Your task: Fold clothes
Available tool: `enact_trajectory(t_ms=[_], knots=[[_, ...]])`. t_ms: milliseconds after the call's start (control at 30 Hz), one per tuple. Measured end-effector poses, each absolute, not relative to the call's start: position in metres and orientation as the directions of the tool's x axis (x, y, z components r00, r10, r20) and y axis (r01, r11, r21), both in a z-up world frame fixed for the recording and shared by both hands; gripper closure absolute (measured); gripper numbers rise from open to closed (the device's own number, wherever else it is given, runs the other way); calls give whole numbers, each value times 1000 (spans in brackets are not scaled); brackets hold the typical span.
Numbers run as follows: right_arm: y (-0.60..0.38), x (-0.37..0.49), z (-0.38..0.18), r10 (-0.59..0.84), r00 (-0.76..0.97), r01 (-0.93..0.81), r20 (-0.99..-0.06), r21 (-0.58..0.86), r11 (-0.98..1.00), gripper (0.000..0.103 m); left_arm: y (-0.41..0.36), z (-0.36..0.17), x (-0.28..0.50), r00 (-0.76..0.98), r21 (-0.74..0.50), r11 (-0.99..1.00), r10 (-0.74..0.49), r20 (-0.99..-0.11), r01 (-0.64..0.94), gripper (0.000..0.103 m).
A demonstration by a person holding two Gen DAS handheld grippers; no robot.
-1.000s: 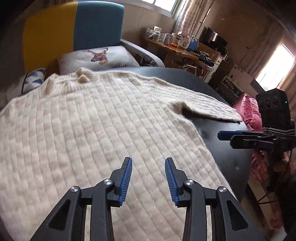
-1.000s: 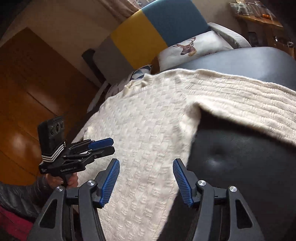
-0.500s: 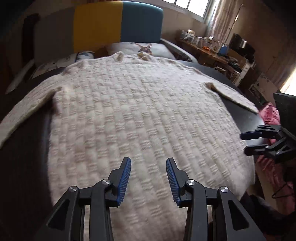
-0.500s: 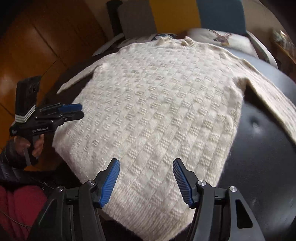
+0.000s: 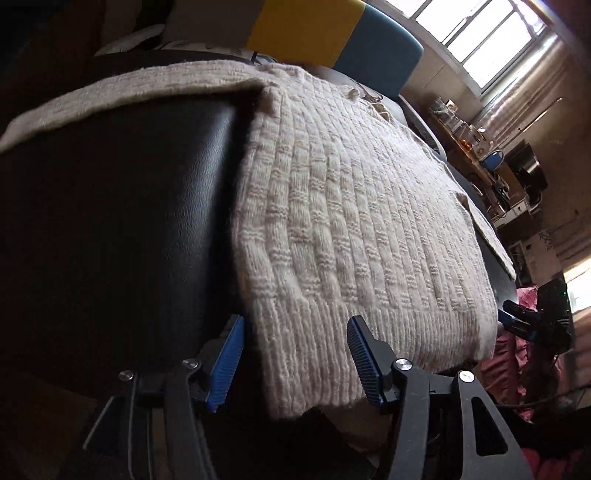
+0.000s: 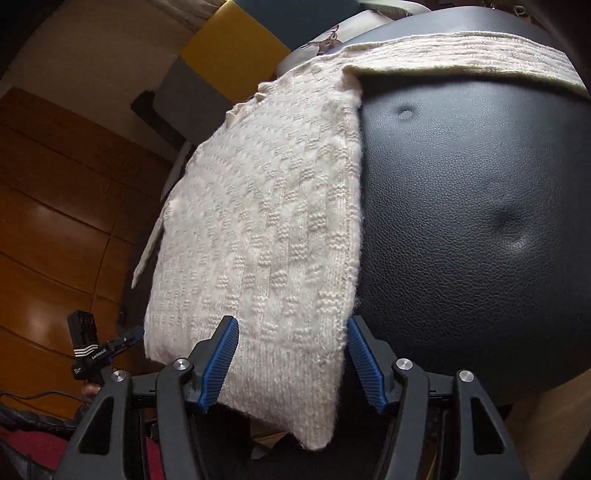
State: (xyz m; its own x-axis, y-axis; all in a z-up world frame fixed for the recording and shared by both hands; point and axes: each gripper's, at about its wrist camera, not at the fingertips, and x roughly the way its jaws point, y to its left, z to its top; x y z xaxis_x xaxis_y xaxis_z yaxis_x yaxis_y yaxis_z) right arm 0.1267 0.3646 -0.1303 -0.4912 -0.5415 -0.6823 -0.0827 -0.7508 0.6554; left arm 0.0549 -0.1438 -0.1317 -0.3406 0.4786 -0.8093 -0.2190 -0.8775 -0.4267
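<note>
A cream knitted sweater (image 5: 351,221) lies flat on a round black leather ottoman (image 5: 110,240), its ribbed hem hanging over the near edge. My left gripper (image 5: 295,362) is open, and the hem's left corner hangs between its blue pads. In the right wrist view the sweater (image 6: 266,221) shows its right hem corner between the open fingers of my right gripper (image 6: 291,362). One sleeve (image 6: 461,55) stretches across the ottoman (image 6: 480,221) to the right. The other sleeve (image 5: 110,92) stretches left. Each gripper appears in the other's view: the right gripper (image 5: 517,325), the left gripper (image 6: 125,338).
A yellow and blue chair back (image 5: 332,33) and a deer-print cushion (image 6: 328,40) stand behind the ottoman. A cluttered desk (image 5: 480,147) and a window (image 5: 480,37) are at the right. Wooden floor (image 6: 55,221) lies to the left. A hand (image 6: 90,387) holds the left gripper.
Both grippers have dropped from above the sweater to the ottoman's near edge and spread apart. Each now has a hem corner between its fingers.
</note>
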Motion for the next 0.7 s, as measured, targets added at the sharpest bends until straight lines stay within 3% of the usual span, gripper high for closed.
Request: enact_trajectory(t_ms=[67,267,300,333,367,433,467,500,567,700], knots=[[367,126,-134,-564,-497,-86,-659,684,-724,39,-143,-132,58,-366,-439,-872,489,-792,-216,36],[377,135,-147,-604,-564,-84,-563,767,-637,38,-134,-132,58,-398,-399,-890,455,-797,-220,34],[376,136,-147,-598,-570,-72,-563,760,-646,38,-133,-131,58,-400,-385,-896,443,-802,-220,48],[374,138,-146,-593,-574,-60,-565,751,-658,37,-133,-130,57,-404,-373,-902,431,-807,-217,76],[369,135,-143,-580,-556,-42,-595,717,-696,37,-134,-131,55,-397,-377,-902,432,-810,-212,88],[358,131,-137,-550,-520,-4,-654,645,-764,38,-139,-132,50,-376,-415,-890,456,-807,-187,91],[358,128,-137,-527,-508,-23,-682,622,-783,45,-138,-132,49,-375,-417,-890,457,-807,-187,92],[357,126,-136,-503,-494,-42,-709,597,-801,64,-138,-131,48,-373,-419,-889,458,-807,-186,93],[354,124,-130,-476,-485,-41,-734,562,-826,92,-137,-125,47,-377,-448,-873,487,-788,-193,94],[343,128,-108,-424,-506,33,-751,475,-879,92,-147,-93,48,-439,-503,-838,542,-717,-212,96]])
